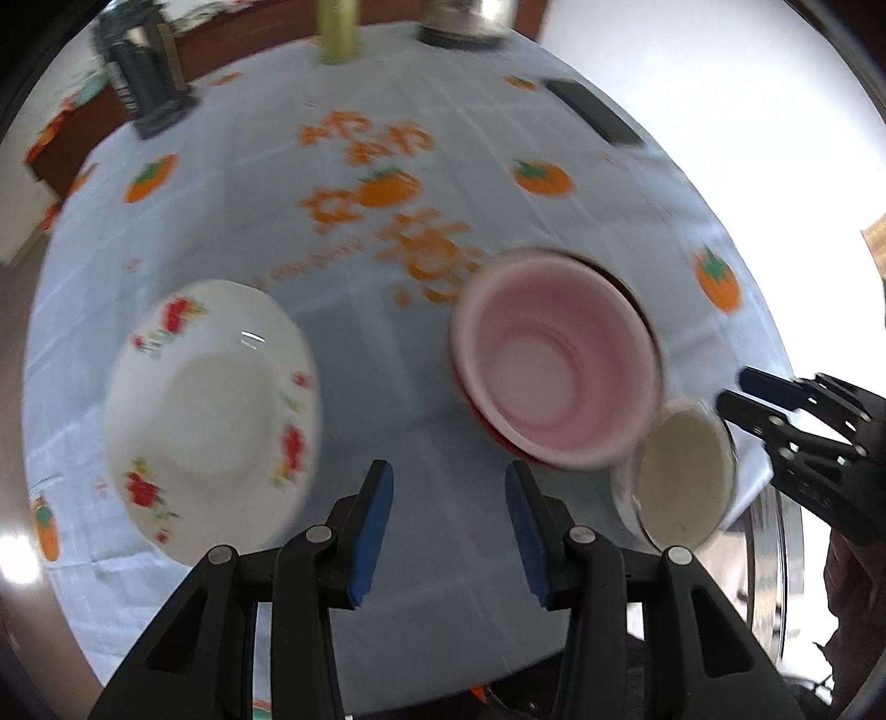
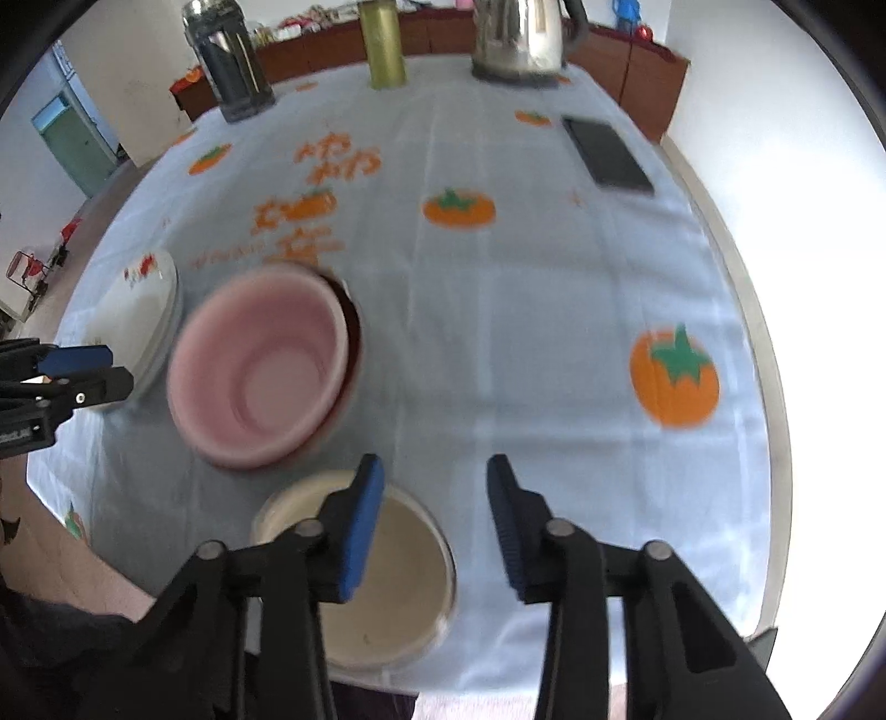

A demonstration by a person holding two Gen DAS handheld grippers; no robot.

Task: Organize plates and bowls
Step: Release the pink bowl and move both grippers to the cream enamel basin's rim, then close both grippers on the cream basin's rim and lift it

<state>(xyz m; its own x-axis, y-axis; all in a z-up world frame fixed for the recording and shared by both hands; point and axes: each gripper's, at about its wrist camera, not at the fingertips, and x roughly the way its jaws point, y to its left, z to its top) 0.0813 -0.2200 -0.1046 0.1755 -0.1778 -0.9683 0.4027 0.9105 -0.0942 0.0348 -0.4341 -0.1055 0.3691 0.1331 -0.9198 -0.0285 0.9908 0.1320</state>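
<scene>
Bowls and plates sit in three groups on your tablecloth (image 2: 554, 332). The pink bowl (image 1: 554, 360) rests inside a red bowl (image 2: 354, 343), of which only a dark rim shows behind it: two nested. In the left wrist view this pair lies ahead of your left gripper (image 1: 448, 520) and a little to the right of its jaws. The white flowered plates (image 1: 216, 410) lie ahead and to the left of those jaws; in the right wrist view their edges look stacked, though blur keeps you from counting them. One cream bowl (image 2: 387, 576) sits beneath your right gripper (image 2: 434, 520), with the left finger in front of its rim and the right finger over bare cloth beside it.

Both pairs of jaws stand partly apart with nothing between the pads.

Beyond the jaws, at the far edge, you have one dark glass jar (image 2: 232, 72), one green-yellow cylinder (image 2: 382, 50) and one steel kettle (image 2: 520, 39). One black phone (image 2: 609, 155) lies far ahead to the right.
</scene>
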